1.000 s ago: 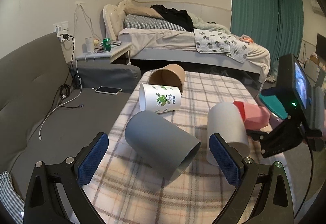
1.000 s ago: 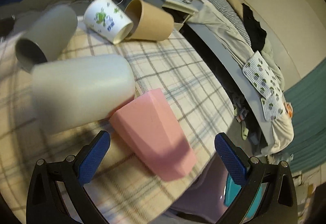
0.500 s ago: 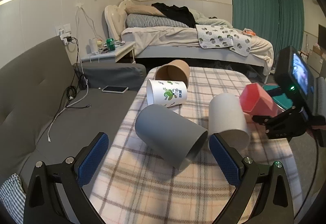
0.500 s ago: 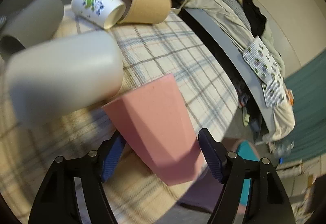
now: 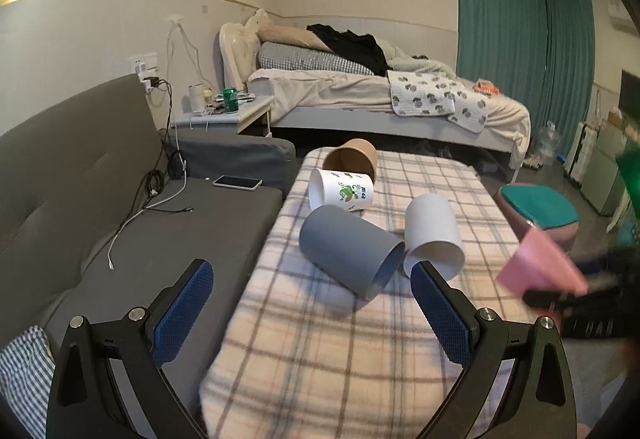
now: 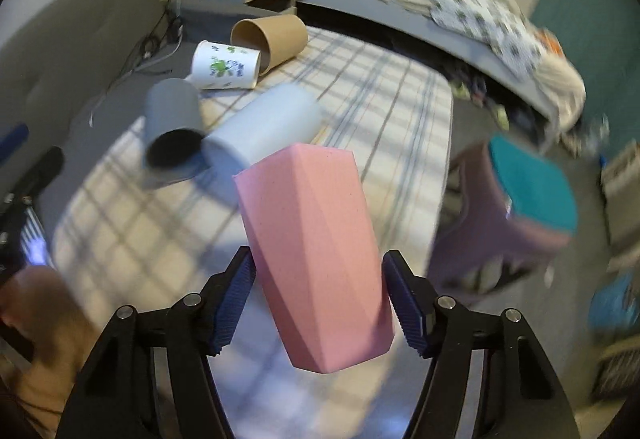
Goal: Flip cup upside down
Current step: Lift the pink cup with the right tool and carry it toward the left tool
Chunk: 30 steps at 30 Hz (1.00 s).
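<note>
My right gripper (image 6: 320,299) is shut on a pink faceted cup (image 6: 316,259) and holds it in the air above the near right part of the plaid-covered table (image 6: 392,111). The cup also shows blurred at the right of the left wrist view (image 5: 540,271). My left gripper (image 5: 312,315) is open and empty above the table's near edge. A grey cup (image 5: 348,255), a white cup (image 5: 432,235), a white cup with a green print (image 5: 342,191) and a brown paper cup (image 5: 354,157) lie on their sides on the table.
A grey sofa (image 5: 80,199) with a phone (image 5: 237,182) and cables stands left of the table. A stool with a teal cushion (image 5: 538,203) stands to the right. A bed (image 5: 380,99) and a nightstand (image 5: 228,111) stand behind.
My right gripper closed on the pink cup, lifted it off the table and turned it towards upright. My left gripper pulled back from the cups and stayed open.
</note>
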{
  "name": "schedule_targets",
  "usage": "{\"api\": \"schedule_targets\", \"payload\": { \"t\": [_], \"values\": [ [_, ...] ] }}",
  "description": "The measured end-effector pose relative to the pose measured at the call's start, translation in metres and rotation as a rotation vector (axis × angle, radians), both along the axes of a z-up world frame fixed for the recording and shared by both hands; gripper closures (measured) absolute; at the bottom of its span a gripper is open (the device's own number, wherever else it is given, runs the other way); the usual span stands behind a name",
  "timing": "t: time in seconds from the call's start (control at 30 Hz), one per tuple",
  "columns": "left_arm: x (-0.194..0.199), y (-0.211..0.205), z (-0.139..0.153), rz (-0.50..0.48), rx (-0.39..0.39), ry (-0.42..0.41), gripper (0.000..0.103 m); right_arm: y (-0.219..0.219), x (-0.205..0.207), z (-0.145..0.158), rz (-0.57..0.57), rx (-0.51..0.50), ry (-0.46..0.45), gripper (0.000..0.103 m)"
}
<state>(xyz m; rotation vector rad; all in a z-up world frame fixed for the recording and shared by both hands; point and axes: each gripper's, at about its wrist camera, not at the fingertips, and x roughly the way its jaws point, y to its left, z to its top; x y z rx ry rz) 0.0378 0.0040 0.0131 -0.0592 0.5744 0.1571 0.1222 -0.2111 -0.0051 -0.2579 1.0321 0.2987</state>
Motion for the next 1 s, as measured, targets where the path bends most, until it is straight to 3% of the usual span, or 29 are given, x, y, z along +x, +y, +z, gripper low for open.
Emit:
{"api": "schedule_targets", "payload": {
  "t": [0.17, 0.4, 0.5, 0.67, 0.97, 1.0],
  "values": [
    [-0.015, 0.016, 0.001, 0.014, -0.005, -0.013, 0.001, 0.013, -0.042, -0.015, -0.178, 0.185, 0.079, 0.038],
    [-0.014, 0.036, -0.017, 0.017, -0.034, 0.016, 0.001, 0.036, -0.056, -0.023, -0.315, 0.304, 0.065, 0.039],
    [-0.010, 0.040, -0.027, -0.003, -0.057, 0.044, 0.001, 0.044, -0.056, -0.027, -0.367, 0.290, 0.032, 0.039],
    [-0.007, 0.033, -0.039, -0.020, -0.030, 0.073, 0.001, 0.050, -0.051, -0.045, -0.442, 0.310, 0.016, 0.039],
    [-0.008, 0.020, -0.045, -0.043, -0.046, 0.096, 0.001, 0.053, -0.048, -0.054, -0.413, 0.271, -0.031, 0.038],
    [-0.009, 0.019, -0.045, -0.041, -0.051, 0.096, 0.001, 0.052, -0.049, -0.052, -0.408, 0.265, -0.045, 0.033]
  ]
}}
